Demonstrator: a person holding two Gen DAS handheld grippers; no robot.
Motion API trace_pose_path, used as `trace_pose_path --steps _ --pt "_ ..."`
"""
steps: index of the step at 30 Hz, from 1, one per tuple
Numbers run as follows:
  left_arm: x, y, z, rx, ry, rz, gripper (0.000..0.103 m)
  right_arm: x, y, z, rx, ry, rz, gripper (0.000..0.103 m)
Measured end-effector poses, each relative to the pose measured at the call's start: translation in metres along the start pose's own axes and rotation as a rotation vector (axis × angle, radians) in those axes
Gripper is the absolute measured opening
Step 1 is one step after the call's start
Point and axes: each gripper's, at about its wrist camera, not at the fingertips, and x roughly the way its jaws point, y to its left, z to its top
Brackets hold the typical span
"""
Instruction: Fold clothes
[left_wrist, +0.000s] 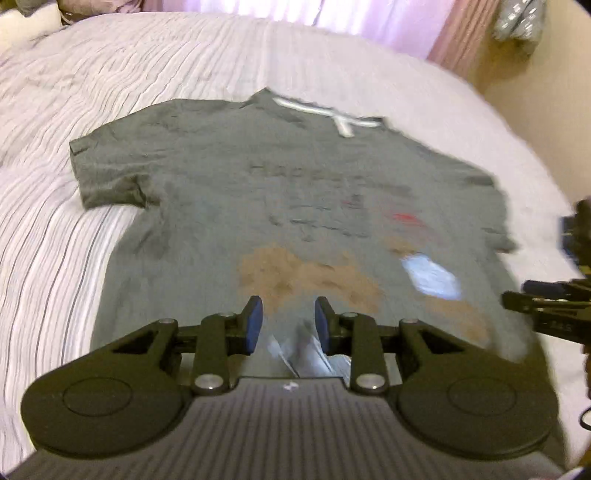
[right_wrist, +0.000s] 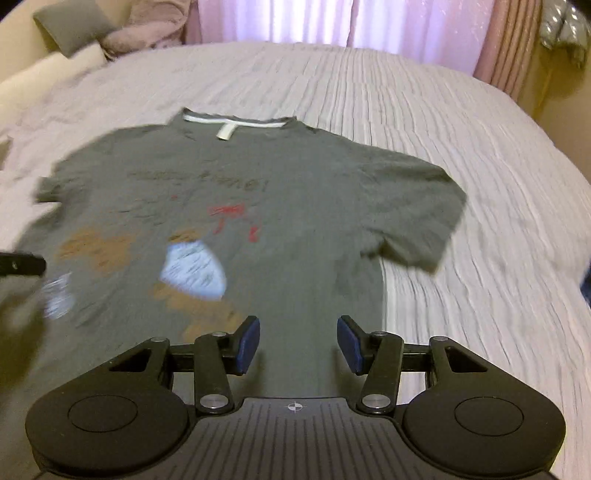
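**One T-shirt flat on bed, both claws open above its hem**

Count: one grey T-shirt, two claws, one bed with a pale striped cover, two sleeves visible, one white neck label, one grey cushion at the far left corner by the wall.

T-shirt lies spread flat, hem toward the claws, collar at the far end. Print shows through the fabric: tan patches, red marks, a light blue patch. Frames are motion-blurred, so the print is unreadable.

Left gripper: jaws parted moderately, nothing between the blue pads. It hangs over the hem area, a whitish tag or label showing on the cloth directly below the gap. Contact with fabric cannot be told.

Right gripper: jaws wider apart than the left's, nothing held, plain grey cloth under the gap, shirt's right edge just beside its right finger. The right sleeve lies ahead and to its right.

Pink curtains behind the bed.
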Motion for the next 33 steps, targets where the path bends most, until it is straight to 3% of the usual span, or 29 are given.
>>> trace_pose_path --steps 4,6,10,13,15,20,21,24,26,27,28,29,30,33 --pt "0.007 0.017 -0.022 -0.004 0.03 0.021 0.027 0.024 -0.022 -0.019 0.03 0.067 -0.005 0.051" --pt "-0.01 0.029 -0.045 -0.004 0.023 0.01 0.029 0.006 -0.035 -0.045 0.046 0.062 0.002 0.051" --pt "-0.047 0.052 -0.086 -0.04 0.06 0.021 0.029 -0.039 -0.051 -0.082 0.098 0.137 -0.009 0.051" --pt "-0.065 0.06 -0.087 -0.095 0.079 0.034 0.027 -0.061 -0.076 -0.083 0.273 0.155 0.037 0.051" --pt "-0.073 0.063 -0.08 -0.13 0.069 0.036 0.026 -0.068 -0.097 -0.072 0.407 0.1 0.086 0.051" --pt "-0.06 0.064 -0.041 -0.172 -0.016 -0.015 0.027 -0.011 -0.158 -0.036 0.797 -0.005 0.281 0.049" --pt "-0.054 0.064 -0.035 -0.176 -0.017 -0.012 0.027 0.001 -0.17 -0.029 0.875 -0.027 0.321 0.043" --pt "-0.041 0.067 -0.027 -0.182 -0.018 -0.007 0.027 0.041 -0.189 -0.019 1.028 -0.05 0.388 0.041" --pt "-0.035 0.068 -0.027 -0.185 -0.011 -0.001 0.027 0.059 -0.199 -0.02 1.108 -0.071 0.384 0.041" --pt "-0.033 0.07 -0.029 -0.188 -0.004 0.004 0.027 0.068 -0.205 -0.02 1.148 -0.081 0.381 0.038" --pt "-0.031 0.073 -0.031 -0.193 0.003 0.009 0.027 0.075 -0.209 -0.022 1.187 -0.087 0.381 0.016" --pt "-0.029 0.076 -0.034 -0.2 0.009 0.012 0.027 0.08 -0.213 -0.023 1.197 -0.086 0.373 0.005" --pt "-0.027 0.078 -0.037 -0.207 0.015 0.015 0.026 0.084 -0.217 -0.024 1.201 -0.083 0.365 0.003" --pt "-0.025 0.084 -0.042 -0.21 0.016 0.016 0.026 0.076 -0.221 -0.01 1.043 -0.138 0.301 0.003"
